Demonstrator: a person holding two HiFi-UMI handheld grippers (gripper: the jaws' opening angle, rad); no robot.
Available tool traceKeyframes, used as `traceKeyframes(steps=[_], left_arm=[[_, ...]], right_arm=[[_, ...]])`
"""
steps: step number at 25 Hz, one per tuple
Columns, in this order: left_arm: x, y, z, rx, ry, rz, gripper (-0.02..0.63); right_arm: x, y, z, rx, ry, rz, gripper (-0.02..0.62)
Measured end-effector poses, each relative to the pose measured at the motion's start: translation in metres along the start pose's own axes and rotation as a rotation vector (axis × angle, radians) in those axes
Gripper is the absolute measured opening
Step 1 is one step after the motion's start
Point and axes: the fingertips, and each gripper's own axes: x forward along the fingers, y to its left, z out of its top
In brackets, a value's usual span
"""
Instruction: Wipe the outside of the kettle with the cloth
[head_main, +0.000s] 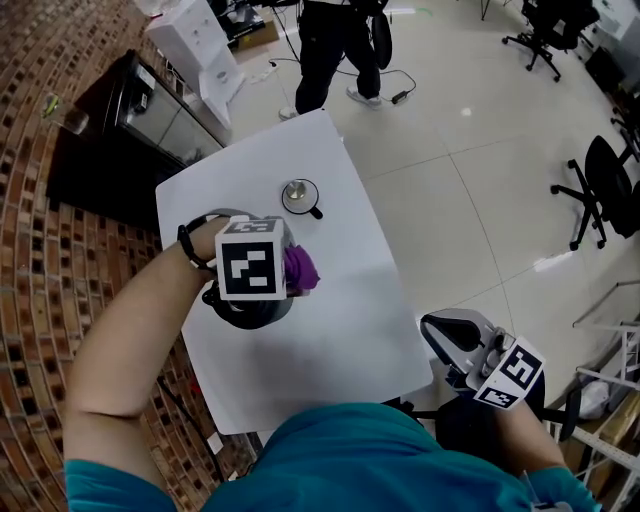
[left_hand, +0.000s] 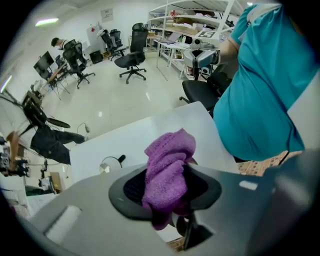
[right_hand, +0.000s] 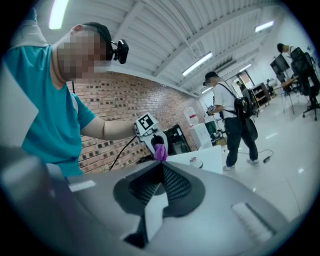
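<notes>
Cloth (left_hand: 169, 155) is bunching up in a purple wad between the jaws of the left gripper (left_hand: 170, 187), which are clamping down on its middle while the loose end is sticking out past the tips. Kettle (head_main: 300, 196) is standing upright on the white table (head_main: 340, 330), near the far end and a bit beyond the left gripper, not touching the cloth. So by my read the wiping isn't happening yet.

Things I'm worrying about from here:

- Right gripper (right_hand: 161, 167) is hanging off the near corner of the table, well apart from the kettle, with its jaws pressing together on nothing. Nobody is bracing the kettle. It's looking small and light, so a sideways swipe is probably going to shove it along the table or tip it rather than clean it.
- The cloth is sitting as a lump, not a flat pad. Dragging it around a curved side could be pulling it out of the jaws, or letting bare jaw tips scrape the metal.
- The black handle is poking out on one side, and a loose fold could be snagging on it.
</notes>
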Motion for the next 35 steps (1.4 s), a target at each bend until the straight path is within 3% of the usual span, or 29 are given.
traceKeyframes(steps=[7,10,14,18,21,25,28,31,35], left_arm=[[-0.011,-0.031,0.052,0.255,0.008,0.199,0.160],[-0.009,-0.057,0.048,0.280,-0.012,0.345,0.160],[-0.009,-0.090,0.027,0.130,-0.144,0.526,0.161],[-0.009,-0.098,-0.025,-0.156,-0.225,0.659,0.161],[-0.013,-0.103,-0.056,-0.302,-0.311,0.685,0.162],[-0.017,-0.103,-0.093,-0.447,-0.392,0.658,0.164],[-0.017,-0.101,-0.114,-0.507,-0.439,0.609,0.170],[-0.013,-0.099,-0.127,-0.497,-0.426,0.576,0.170],[-0.033,-0.099,-0.143,-0.502,-0.355,0.637,0.170]], right_arm=[[0.003,0.008,0.006,-0.013,-0.013,0.008,0.003],[0.006,0.011,0.006,-0.014,-0.015,0.011,0.003],[0.011,0.013,0.004,-0.012,-0.002,0.019,0.003],[0.022,0.023,0.002,-0.018,0.028,0.052,0.003],[0.035,0.034,0.001,-0.027,0.051,0.076,0.003],[0.049,0.047,0.001,-0.043,0.077,0.096,0.003],[0.054,0.053,0.003,-0.055,0.093,0.096,0.003],[0.056,0.056,0.007,-0.065,0.093,0.087,0.003],[0.054,0.056,0.011,-0.069,0.076,0.080,0.003]])
